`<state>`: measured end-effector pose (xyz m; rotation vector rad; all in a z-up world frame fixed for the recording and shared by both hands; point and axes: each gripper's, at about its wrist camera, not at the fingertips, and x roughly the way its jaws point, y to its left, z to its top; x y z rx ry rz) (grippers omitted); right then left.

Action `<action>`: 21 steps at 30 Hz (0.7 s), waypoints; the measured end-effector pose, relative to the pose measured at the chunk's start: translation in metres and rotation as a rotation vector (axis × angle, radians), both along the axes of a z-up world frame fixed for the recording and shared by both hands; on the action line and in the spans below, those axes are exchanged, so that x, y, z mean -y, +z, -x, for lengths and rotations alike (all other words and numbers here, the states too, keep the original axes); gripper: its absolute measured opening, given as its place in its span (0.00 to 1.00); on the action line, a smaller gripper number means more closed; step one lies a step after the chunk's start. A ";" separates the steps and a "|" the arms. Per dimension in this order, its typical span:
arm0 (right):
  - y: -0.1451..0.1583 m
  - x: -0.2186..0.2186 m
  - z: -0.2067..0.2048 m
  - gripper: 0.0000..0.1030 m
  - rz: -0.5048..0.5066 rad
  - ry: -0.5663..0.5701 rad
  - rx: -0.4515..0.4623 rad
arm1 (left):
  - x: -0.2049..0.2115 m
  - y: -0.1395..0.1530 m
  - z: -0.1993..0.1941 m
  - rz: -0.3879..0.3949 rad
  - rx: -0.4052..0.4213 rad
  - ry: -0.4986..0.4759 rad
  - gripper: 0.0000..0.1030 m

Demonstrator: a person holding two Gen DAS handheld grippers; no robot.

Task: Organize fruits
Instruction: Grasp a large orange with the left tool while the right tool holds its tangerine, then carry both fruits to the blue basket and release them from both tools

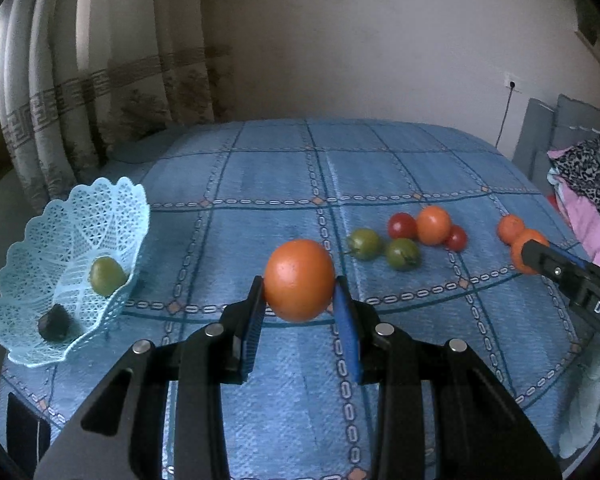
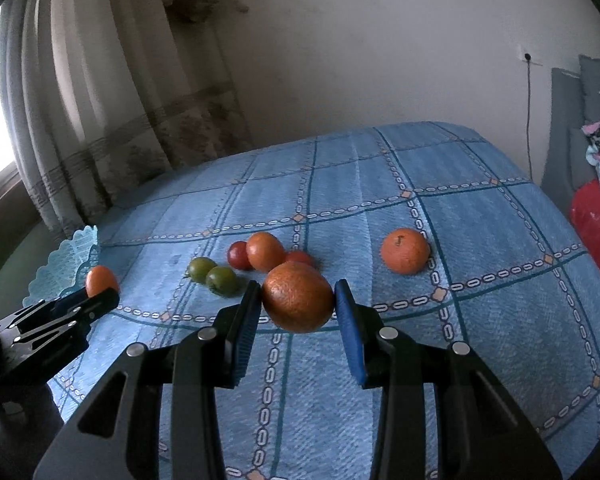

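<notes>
Left wrist view: left gripper point(image 1: 299, 300) clamped on a smooth orange tomato point(image 1: 299, 280), lifted over the blue checked cloth point(image 1: 268, 380). Left, a pale lattice basket point(image 1: 28, 344) with a green fruit point(image 1: 107, 276) and a dark one point(image 1: 55, 323). Farther, loose tomatoes point(image 1: 404, 236), green and red. Right wrist view: right gripper point(image 2: 297, 310) clamped on a dimpled orange point(image 2: 298, 297); beyond, another orange point(image 2: 405, 250) on the cloth.

Patterned curtain point(image 1: 100, 92), wall socket point(image 1: 513, 80), piled clothes point(image 1: 588, 184).
</notes>
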<state>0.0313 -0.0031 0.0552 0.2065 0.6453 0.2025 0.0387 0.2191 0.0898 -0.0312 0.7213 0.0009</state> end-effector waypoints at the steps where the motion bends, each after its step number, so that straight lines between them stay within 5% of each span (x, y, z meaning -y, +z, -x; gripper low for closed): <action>1: 0.001 -0.001 0.000 0.37 0.000 0.003 0.002 | -0.001 0.000 0.001 0.001 0.002 0.004 0.34; 21: 0.018 -0.045 0.032 0.37 -0.020 0.109 0.036 | -0.034 0.019 0.029 -0.028 0.080 0.089 0.34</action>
